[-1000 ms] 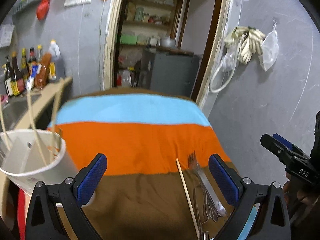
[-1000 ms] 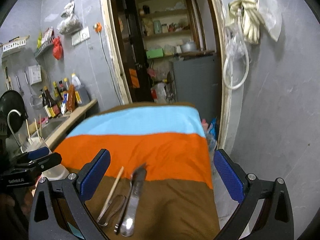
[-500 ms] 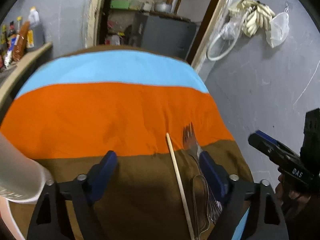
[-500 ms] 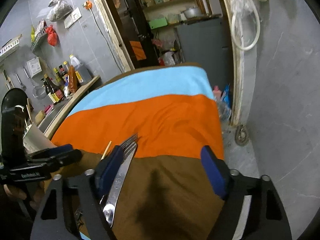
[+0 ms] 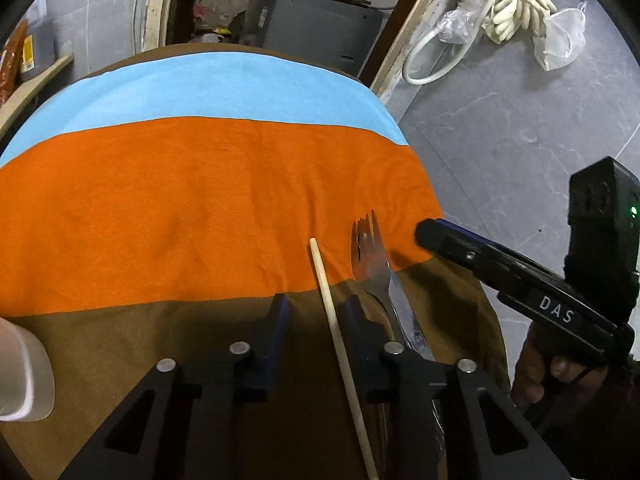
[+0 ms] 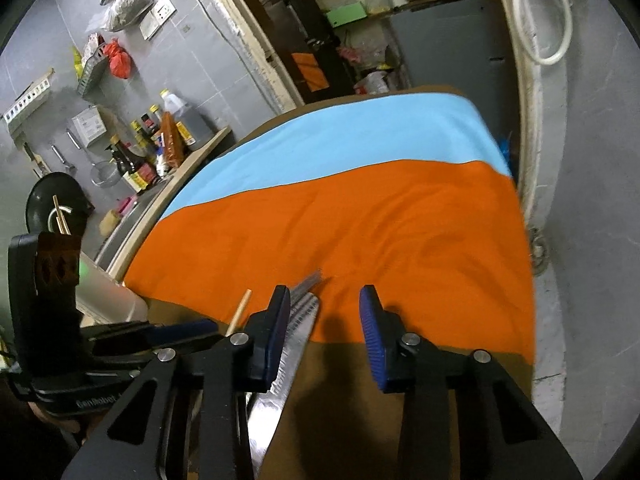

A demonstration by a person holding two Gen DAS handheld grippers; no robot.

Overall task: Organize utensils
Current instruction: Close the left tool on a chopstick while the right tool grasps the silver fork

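Left wrist | white container (image 5: pixel 24 376) lower left, contents hidden | chopstick (image 5: pixel 340 340) between tongs

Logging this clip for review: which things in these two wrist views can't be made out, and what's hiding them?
- Left wrist: the chopstick and fork run behind the left gripper, so their near ends and any contact with its fingers are hidden.
- Left wrist: white container cut by the left edge.
- Right wrist: fork tines blurred; knife handle hidden behind the right gripper.
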